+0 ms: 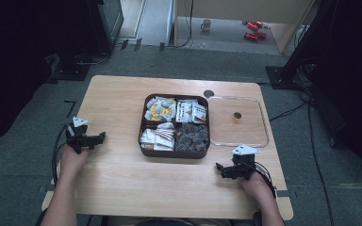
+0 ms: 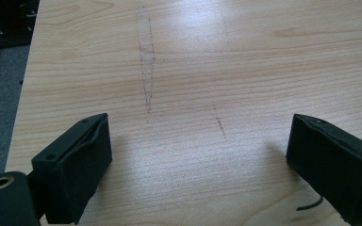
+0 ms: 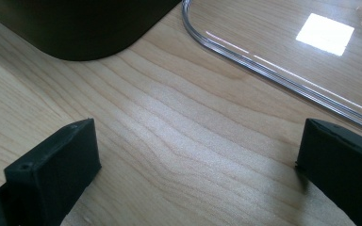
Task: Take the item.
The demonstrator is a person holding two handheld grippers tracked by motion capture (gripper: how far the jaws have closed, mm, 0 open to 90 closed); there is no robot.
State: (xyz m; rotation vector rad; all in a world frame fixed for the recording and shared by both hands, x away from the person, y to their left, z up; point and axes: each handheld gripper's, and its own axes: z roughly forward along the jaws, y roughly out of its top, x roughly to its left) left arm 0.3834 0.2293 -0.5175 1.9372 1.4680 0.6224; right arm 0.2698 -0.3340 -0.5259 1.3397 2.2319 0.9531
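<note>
Wooden table (image 1: 122,179) lay under both our claws, left claw (image 1: 99,138) and right claw (image 1: 220,169) wide open, empty. The clear lid (image 1: 238,121) lay just ahead of the right claw, beside the snack tray (image 1: 175,151). We judged lid pickup next, needing a reach to its rim.

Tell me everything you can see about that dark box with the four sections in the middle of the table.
The box is a dark brown, rounded-square tray, seemingly plastic, split into four compartments. It sits flat and uncovered on the wooden table. The far compartments hold yellow-and-white and white printed packets, the near-left one pale packets, the near-right one dark pieces. A clear lid lies close beside it on the right. Neither gripper touches it.
</note>
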